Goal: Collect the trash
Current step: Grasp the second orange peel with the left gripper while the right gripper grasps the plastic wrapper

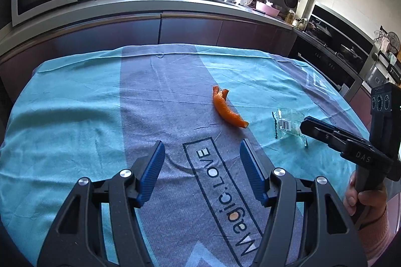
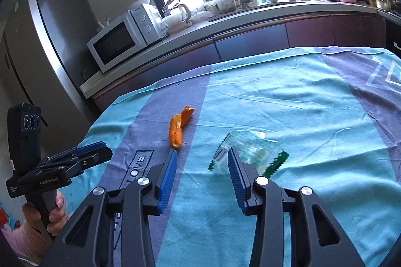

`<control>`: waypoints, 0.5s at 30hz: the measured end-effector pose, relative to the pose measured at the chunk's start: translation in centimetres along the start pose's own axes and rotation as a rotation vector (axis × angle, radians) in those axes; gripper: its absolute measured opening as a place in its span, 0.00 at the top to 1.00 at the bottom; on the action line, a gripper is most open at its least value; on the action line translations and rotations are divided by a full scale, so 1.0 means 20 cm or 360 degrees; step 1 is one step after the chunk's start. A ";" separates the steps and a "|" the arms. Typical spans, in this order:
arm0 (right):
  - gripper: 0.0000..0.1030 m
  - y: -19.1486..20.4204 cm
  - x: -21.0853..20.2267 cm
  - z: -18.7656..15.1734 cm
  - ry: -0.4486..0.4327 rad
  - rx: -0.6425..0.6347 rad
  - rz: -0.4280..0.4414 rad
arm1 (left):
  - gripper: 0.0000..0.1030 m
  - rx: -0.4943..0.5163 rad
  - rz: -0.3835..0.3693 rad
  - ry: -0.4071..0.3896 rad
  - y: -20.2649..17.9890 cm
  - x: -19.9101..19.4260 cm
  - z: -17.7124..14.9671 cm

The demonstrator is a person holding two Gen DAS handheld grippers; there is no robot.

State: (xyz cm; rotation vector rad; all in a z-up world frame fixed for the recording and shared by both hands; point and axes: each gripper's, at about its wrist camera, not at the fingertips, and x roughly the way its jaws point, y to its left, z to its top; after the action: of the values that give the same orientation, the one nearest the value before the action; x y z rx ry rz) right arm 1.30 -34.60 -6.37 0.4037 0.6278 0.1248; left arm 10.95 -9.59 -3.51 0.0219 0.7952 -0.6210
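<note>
a: both grippers gape empty; orange peel (image 1: 229, 110) and clear wrapper (image 2: 246, 154) lie on the cloth (image 1: 75, 96)

b: wrapper's light, crinkly, so i'd pinch its edge with my right gripper (image 2: 202, 161)

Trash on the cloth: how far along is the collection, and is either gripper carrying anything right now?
Nothing looks collected so far. The orange peel and the clear plastic wrapper both lie on the blue cloth. Both grippers are open with nothing between the fingers: the left gripper points toward the peel, and the right gripper sits just short of the wrapper. Both pickups are left to do; no bin is in view.
</note>
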 end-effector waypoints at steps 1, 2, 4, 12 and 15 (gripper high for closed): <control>0.61 -0.02 -0.01 0.00 -0.0007 0.0009 -0.0013 | 0.40 0.0004 0.0002 0.0007 -0.01 0.02 0.01; 0.61 -0.04 -0.02 0.01 -0.0013 0.0020 -0.0028 | 0.40 0.0006 0.0003 0.0014 -0.01 0.04 0.02; 0.61 -0.09 -0.04 0.01 -0.0024 0.0046 -0.0052 | 0.40 0.0015 -0.0001 0.0026 -0.03 0.08 0.04; 0.55 -0.23 0.00 0.01 0.0049 0.0145 -0.0101 | 0.41 0.0045 -0.0020 0.0071 -0.10 0.21 0.14; 0.53 -0.24 0.03 0.01 0.0093 0.0162 -0.0081 | 0.42 0.0061 -0.0010 0.0094 -0.13 0.27 0.17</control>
State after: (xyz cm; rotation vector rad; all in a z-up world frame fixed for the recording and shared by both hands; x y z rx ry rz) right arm 1.77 -38.92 -8.54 0.4834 0.7032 0.0562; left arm 14.77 -15.38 -4.15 0.0732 0.8407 -0.6440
